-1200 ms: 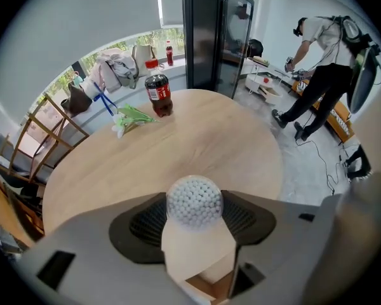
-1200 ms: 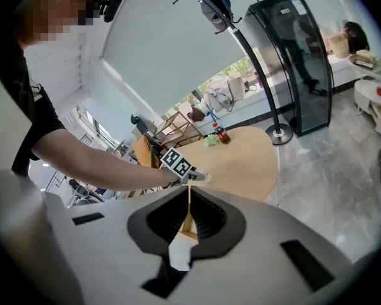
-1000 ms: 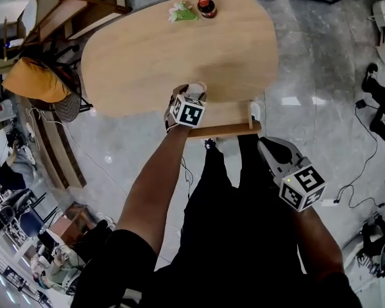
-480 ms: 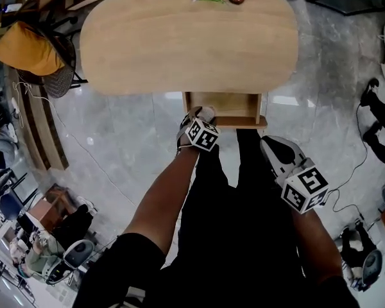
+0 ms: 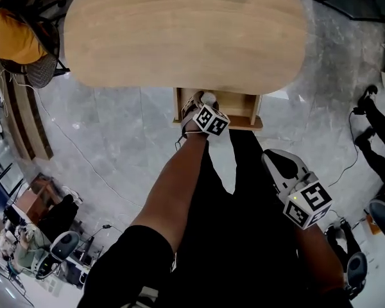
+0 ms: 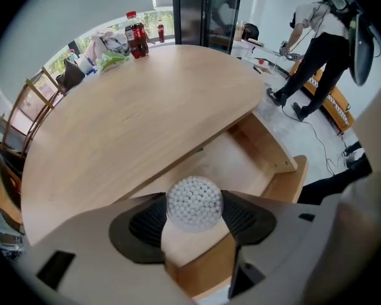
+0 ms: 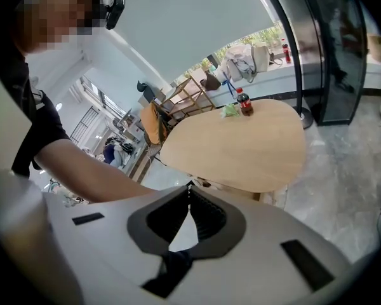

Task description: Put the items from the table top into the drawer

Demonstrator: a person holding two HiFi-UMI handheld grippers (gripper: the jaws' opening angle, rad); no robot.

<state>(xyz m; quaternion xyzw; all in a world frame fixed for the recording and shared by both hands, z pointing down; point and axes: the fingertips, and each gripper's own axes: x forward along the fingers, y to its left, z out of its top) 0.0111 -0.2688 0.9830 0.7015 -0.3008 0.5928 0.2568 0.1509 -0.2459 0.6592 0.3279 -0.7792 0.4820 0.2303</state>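
Note:
My left gripper [image 6: 194,211] points straight down and is shut on a white bumpy ball [image 6: 194,202], which sits between both dark pads. It hangs over the open wooden drawer [image 6: 257,154] under the table's front edge. In the head view this gripper [image 5: 204,110] is over the drawer [image 5: 244,108], with the ball [image 5: 208,98] at its tip. A cola bottle [image 6: 137,35] and a green and white packet [image 6: 113,59] stand at the far edge of the oval wooden table [image 5: 179,37]. My right gripper [image 5: 277,161] is shut and empty, low by the person's right leg, apart from the drawer.
Wooden chairs, one draped with an orange cloth [image 5: 9,34], stand left of the table. Cables run over the grey floor. Another person's shoes [image 5: 367,94] are at the right, and a person [image 6: 324,33] bends over a bench beyond the table.
The left gripper has sunk with the ball from the table's front edge to over the open drawer. The right gripper has shifted only slightly.

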